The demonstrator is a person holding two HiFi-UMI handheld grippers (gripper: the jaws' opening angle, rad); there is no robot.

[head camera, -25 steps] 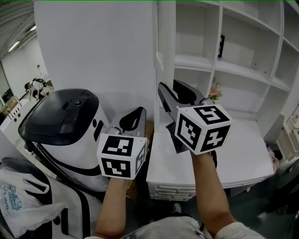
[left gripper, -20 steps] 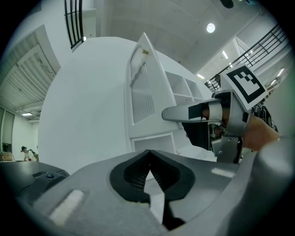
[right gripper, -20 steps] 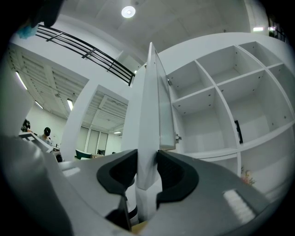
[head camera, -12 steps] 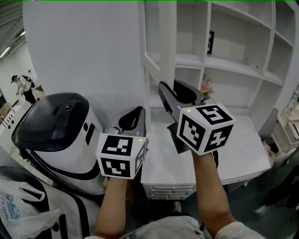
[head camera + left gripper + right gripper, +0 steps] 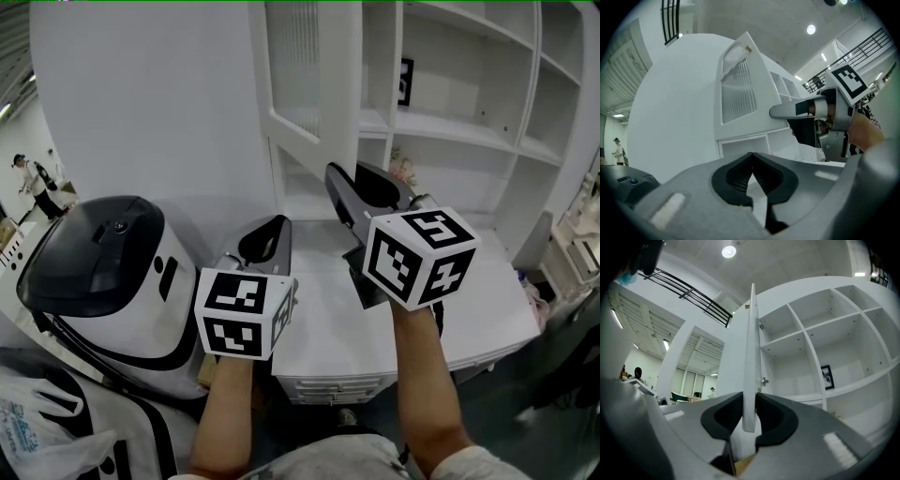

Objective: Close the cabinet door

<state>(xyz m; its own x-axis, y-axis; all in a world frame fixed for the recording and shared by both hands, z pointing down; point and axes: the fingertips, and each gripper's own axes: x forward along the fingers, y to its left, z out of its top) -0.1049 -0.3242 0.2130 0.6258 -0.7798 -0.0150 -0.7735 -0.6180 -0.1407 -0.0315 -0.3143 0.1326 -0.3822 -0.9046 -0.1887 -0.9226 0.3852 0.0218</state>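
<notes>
The white cabinet door (image 5: 309, 84) with a ribbed panel stands open from the shelf unit (image 5: 469, 131). It hangs above and just beyond my right gripper (image 5: 352, 183). In the right gripper view the door (image 5: 751, 348) is edge-on, and its lower edge sits between the jaws of my right gripper (image 5: 750, 401). Those jaws are closing and I see no firm press on it. My left gripper (image 5: 272, 232) is lower left, beside the cabinet's side wall. In the left gripper view my left gripper (image 5: 751, 157) has its tips together with nothing held, and the door (image 5: 738, 89) is ahead.
A black-and-white machine (image 5: 103, 272) stands close on the left, with a plastic bag (image 5: 47, 422) below it. Under the shelves is a white desk top (image 5: 478, 309) with drawers (image 5: 356, 384). Small flowers (image 5: 403, 169) and a framed picture (image 5: 405, 82) sit in the shelves. A person (image 5: 37, 178) stands far left.
The cabinet and door have slid left in the head view, and the door's ribbed face now shows more. The right gripper sits nearer the door's lower edge.
</notes>
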